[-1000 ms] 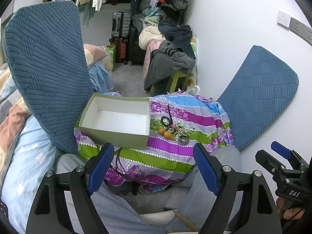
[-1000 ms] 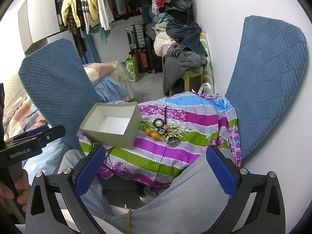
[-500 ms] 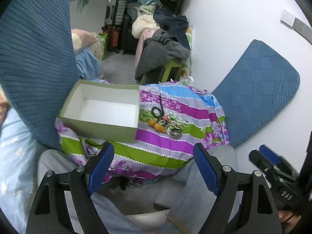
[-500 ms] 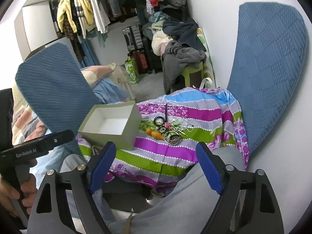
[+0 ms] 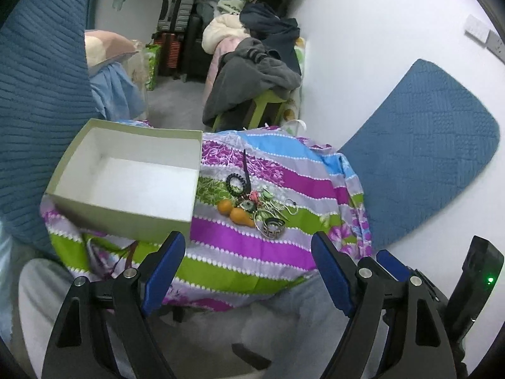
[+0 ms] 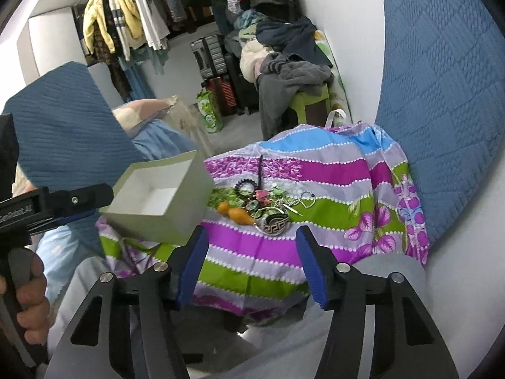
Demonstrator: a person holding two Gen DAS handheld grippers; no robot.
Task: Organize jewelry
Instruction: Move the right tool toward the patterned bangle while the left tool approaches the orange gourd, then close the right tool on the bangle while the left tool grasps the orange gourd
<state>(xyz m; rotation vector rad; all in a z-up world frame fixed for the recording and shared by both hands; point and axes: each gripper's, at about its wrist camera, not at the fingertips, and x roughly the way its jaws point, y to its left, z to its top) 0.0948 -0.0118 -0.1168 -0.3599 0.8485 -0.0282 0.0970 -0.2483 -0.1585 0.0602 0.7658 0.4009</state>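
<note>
A pile of jewelry (image 5: 262, 203) lies on a striped cloth-covered stand (image 5: 284, 183): black bead bracelet (image 5: 236, 184), two orange gourd pieces (image 5: 235, 211), patterned bangle (image 5: 273, 228). An empty green box (image 5: 126, 173) with white inside stands to its left. My left gripper (image 5: 247, 271) is open and empty, short of the stand's near edge. My right gripper (image 6: 252, 265) is open and empty, just before the bangle (image 6: 274, 222) and jewelry pile (image 6: 265, 203). The box (image 6: 157, 199) shows at the left in the right wrist view.
Blue quilted cushions (image 5: 419, 164) lean on the white wall at right and stand at left (image 5: 34, 94). Clothes are heaped on a green stool (image 5: 252, 75) behind. Suitcases (image 5: 173, 15) stand at the back. My grey-trousered legs (image 6: 331, 331) are below the stand.
Both grippers have moved closer to the stand and lower. The right gripper's fingers have narrowed but stay open. Nothing has been picked up.
</note>
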